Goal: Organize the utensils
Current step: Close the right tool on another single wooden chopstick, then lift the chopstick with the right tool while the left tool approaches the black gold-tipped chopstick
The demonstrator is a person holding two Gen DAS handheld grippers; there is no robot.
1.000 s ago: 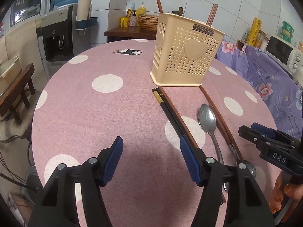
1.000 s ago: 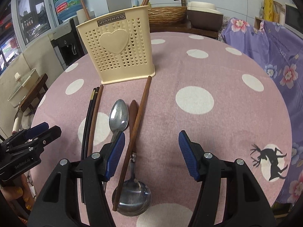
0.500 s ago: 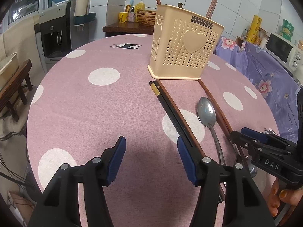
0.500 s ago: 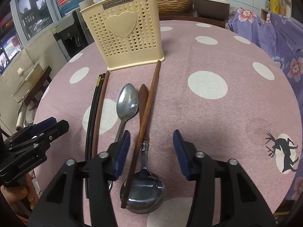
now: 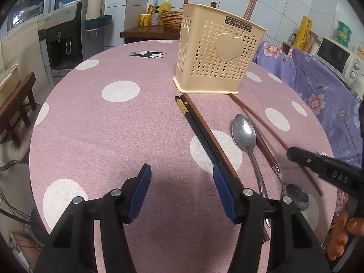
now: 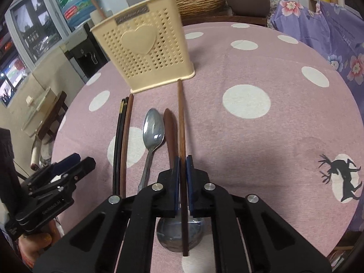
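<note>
A cream perforated utensil holder stands on the pink dotted table with a few brown sticks in it. In front lie black chopsticks beside a brown one, a steel spoon, a wood-handled ladle and a single brown chopstick. My right gripper is shut on that single chopstick, blue pads pressing both sides. My left gripper hovers open over the cloth, its right finger above the black chopsticks, holding nothing. The spoon lies right of it.
A purple flowered cloth covers furniture to the right, with a microwave. A water dispenser and a wooden stool stand left of the table. A woven basket sits behind the holder.
My right gripper has shut on the single brown chopstick, having shifted slightly left over it. The left gripper stayed in place, still open.
</note>
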